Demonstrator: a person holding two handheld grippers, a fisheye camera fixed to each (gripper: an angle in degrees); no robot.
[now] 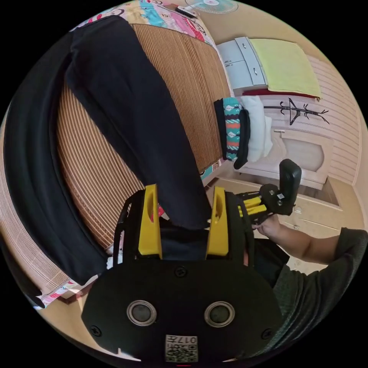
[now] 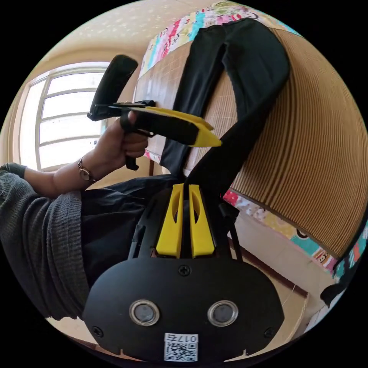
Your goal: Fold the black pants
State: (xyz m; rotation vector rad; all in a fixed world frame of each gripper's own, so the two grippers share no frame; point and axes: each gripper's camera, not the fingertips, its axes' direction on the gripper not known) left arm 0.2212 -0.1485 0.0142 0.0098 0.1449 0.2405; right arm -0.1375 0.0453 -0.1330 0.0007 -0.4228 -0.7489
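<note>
Sprawling across the ribbed bamboo bed mat [image 1: 191, 76], the black cloth pants [image 1: 126, 107] fill the frame's middle; left tongs [image 1: 184, 207] gape around a leg end, right tongs [image 2: 184, 191] pinched closed on a cuff

Bedroom in a home. Bed [image 1: 191, 73] covered with a ribbed mat [image 2: 306, 161] over a cartoon-print sheet [image 2: 276, 226]; pillows [image 1: 257, 130] stacked at the far end. Beyond the bed, white cabinet [image 1: 239, 63], wall coat hook [image 1: 297, 111], fan [image 1: 211, 5]. Barred window [image 2: 65, 115] left, beyond the bed.
</note>
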